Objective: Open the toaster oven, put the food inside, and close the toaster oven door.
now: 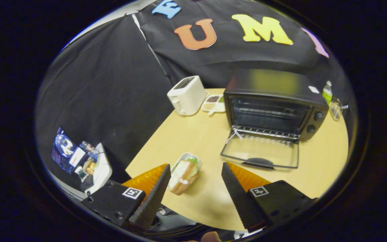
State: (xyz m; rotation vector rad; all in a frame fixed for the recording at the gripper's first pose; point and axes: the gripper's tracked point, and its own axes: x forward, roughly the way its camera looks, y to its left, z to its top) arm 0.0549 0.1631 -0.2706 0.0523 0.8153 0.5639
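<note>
A black toaster oven stands on the light wooden table, its glass door folded down flat toward me and the wire rack inside showing. A sandwich with green lettuce lies in a small white tray, close to the left finger and slightly ahead of it. My gripper hangs above the table's near edge, open, with only bare table between its fingers. The oven door's handle lies just ahead of the right finger.
A white pop-up toaster and a small divided dish stand at the table's far side, left of the oven. A green bottle and a clear container sit right of the oven. Off the table's left edge, lower down, are several packaged items.
</note>
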